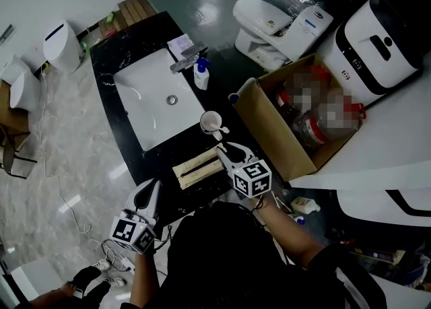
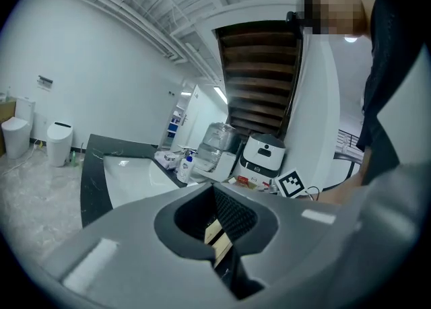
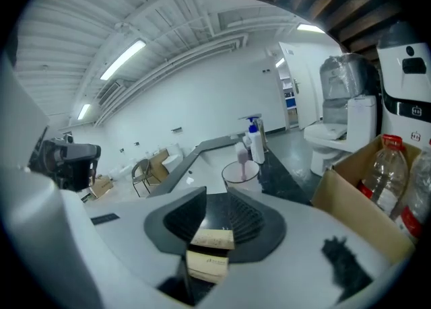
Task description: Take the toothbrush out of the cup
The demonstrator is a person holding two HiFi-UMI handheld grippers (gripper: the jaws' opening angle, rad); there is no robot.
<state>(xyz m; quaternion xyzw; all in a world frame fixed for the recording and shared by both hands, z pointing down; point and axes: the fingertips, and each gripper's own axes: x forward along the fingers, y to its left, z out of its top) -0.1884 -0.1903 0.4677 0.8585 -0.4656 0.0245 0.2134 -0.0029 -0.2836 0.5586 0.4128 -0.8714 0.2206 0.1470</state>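
Both sets of jaws spread wide, nothing between them! Right gripper [image 1: 227, 151] hovers at five o'clock of the round white cup [image 1: 211, 122], pale pink toothbrush [image 3: 242, 155] standing inside; left gripper [image 1: 149, 191] at seven o'clock.

1 cup [image 1: 207, 126], 1 toothbrush [image 3: 244, 156], 1 soap bottle [image 1: 201, 75], 1 sink [image 1: 145, 92] and 2 beige packs [image 1: 195, 160] [image 1: 201, 174] show.

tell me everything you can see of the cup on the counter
The cup is small, round and pale, whitish to faintly pink. It stands upright, mouth open, on the black counter, close beside a corner of the white sink. A toothbrush stands in it, its head above the rim. The right gripper, jaws apart, points at it from short of it and does not touch it.
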